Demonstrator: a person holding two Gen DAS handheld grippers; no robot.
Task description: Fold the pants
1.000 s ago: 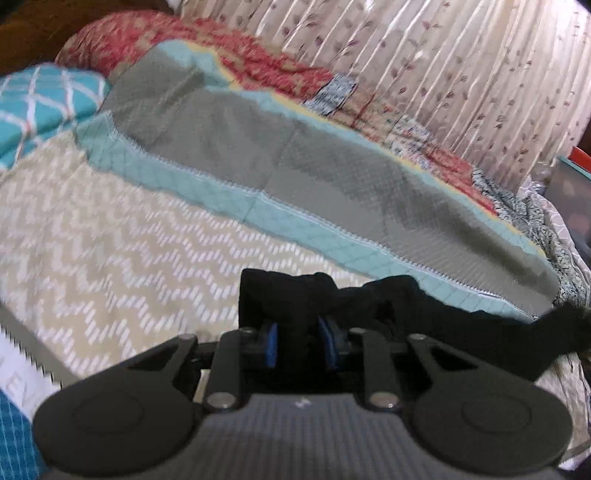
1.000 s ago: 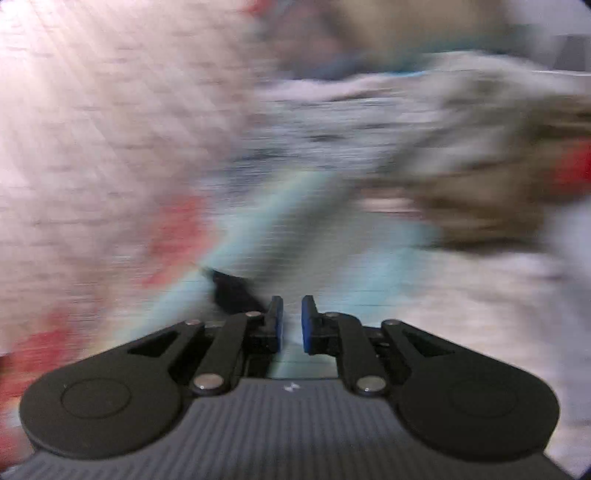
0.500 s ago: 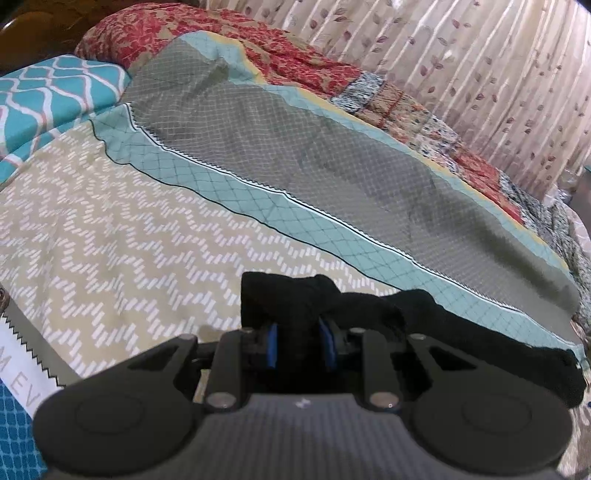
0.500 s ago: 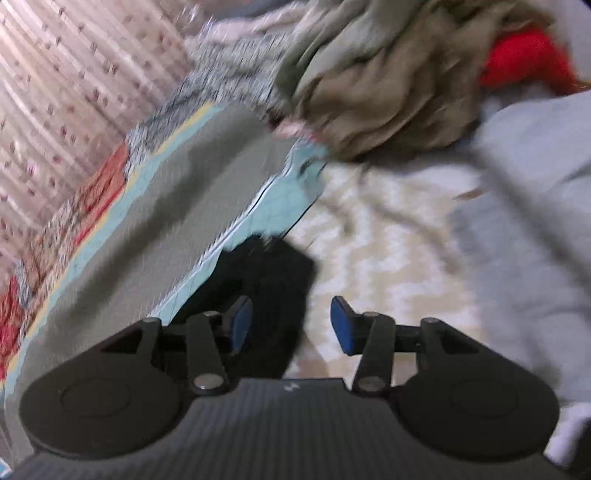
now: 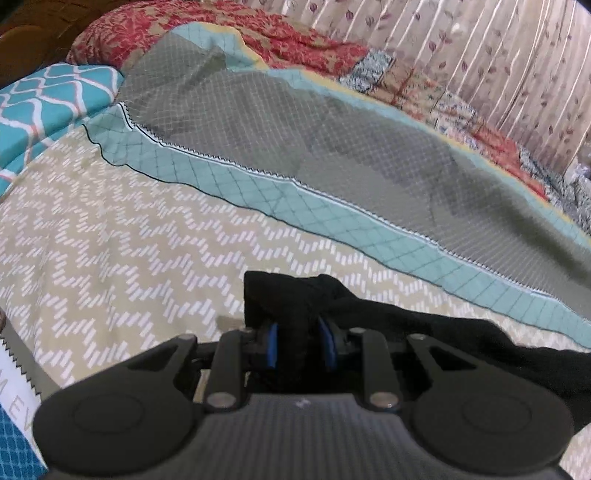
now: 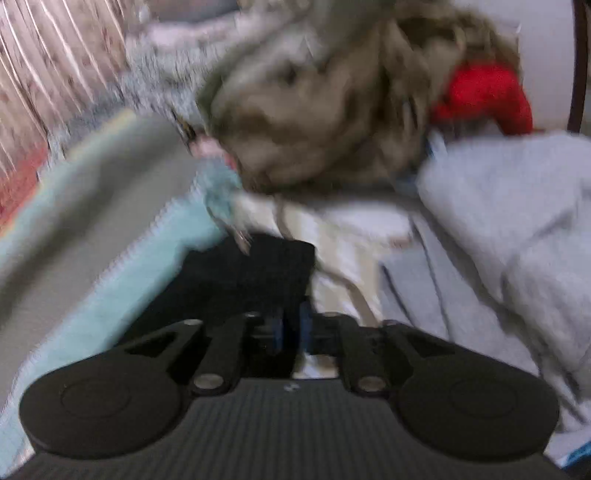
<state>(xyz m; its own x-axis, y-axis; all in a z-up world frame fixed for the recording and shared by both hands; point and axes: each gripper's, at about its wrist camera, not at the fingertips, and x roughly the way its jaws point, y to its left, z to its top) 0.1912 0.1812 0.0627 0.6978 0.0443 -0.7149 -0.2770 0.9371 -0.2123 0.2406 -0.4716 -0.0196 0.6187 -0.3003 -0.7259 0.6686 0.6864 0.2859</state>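
The black pants lie on the beige zigzag bedspread. My left gripper is shut on a bunched end of the pants, black cloth filling the gap between the blue pads. The rest of the pants trails off to the right. In the blurred right wrist view, my right gripper has its jaws nearly together on the edge of the other end of the black pants.
A grey and teal quilt lies across the bed behind the pants, with a red floral blanket and a curtain beyond. A brown garment pile, a red item and grey cloth lie ahead of my right gripper.
My right gripper has gone from open beside the pants to shut on their end. My left gripper has kept its hold, with the view shifting slightly.
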